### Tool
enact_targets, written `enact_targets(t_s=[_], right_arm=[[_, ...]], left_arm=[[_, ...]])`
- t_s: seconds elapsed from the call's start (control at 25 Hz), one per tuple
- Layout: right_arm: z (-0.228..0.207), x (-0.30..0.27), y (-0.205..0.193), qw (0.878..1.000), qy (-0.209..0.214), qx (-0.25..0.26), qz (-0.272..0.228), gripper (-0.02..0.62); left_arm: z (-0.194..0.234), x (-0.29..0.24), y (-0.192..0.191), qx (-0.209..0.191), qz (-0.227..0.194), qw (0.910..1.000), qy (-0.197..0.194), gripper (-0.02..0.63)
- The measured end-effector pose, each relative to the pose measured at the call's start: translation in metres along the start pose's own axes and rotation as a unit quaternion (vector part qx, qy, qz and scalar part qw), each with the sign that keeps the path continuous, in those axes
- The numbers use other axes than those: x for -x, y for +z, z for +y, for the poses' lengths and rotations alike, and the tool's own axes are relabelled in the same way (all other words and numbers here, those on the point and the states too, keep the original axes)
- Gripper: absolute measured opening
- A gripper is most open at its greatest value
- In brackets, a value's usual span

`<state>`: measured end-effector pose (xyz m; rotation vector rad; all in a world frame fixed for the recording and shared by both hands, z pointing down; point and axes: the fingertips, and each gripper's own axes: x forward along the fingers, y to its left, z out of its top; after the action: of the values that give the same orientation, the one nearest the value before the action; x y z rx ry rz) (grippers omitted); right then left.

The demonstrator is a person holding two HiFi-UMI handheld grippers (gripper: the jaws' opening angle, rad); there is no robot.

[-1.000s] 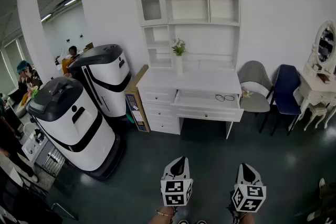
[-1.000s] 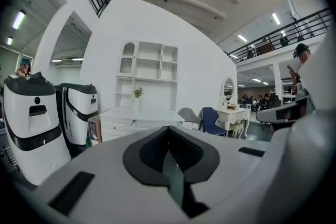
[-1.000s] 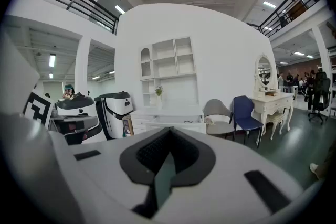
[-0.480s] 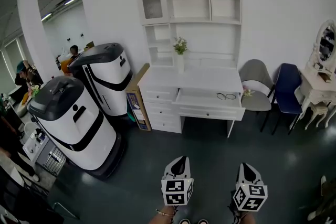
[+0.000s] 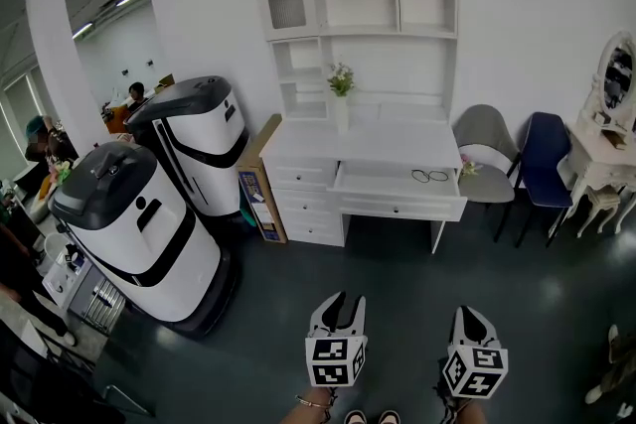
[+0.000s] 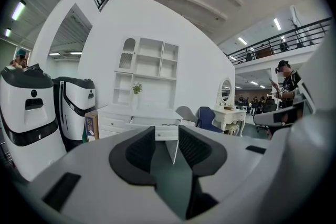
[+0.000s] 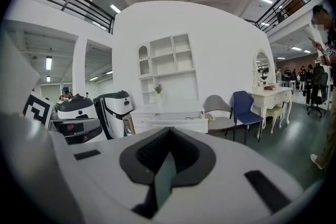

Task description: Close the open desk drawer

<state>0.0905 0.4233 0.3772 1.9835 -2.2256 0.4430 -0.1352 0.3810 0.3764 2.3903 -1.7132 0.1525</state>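
Left gripper [image 5: 338, 301]: just opened wide, nothing between jaws. Right gripper [image 5: 470, 317]: pressed together, empty. Drawer [image 5: 399, 195]: pulled out of white desk [image 5: 363, 146] at 12 o'clock, well apart from both grippers. Glasses [image 5: 429, 177] inside, toward 3 o'clock end.

White desk [image 5: 368, 144] on dark floor [image 5: 417, 303], flower vase [image 5: 341, 117] on top (towards the back), glasses [image 5: 429, 177] in open drawer [image 5: 402, 208]

I count two tongs [image 5: 341, 297], two white machines [image 5: 134, 223], two chairs [image 5: 484, 139], one desk [image 5: 363, 144], one open drawer [image 5: 402, 207], one flower vase [image 5: 341, 117].
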Motion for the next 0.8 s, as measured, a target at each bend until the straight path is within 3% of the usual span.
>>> enact_targets(t_s=[0.8], right_arm=[[-0.01, -0.034, -0.008, 0.999, -0.036, -0.018, 0.008, 0.008]], left_arm=[[0.02, -0.044, -0.003, -0.014, 0.012, 0.9998, -0.011, 0.135]])
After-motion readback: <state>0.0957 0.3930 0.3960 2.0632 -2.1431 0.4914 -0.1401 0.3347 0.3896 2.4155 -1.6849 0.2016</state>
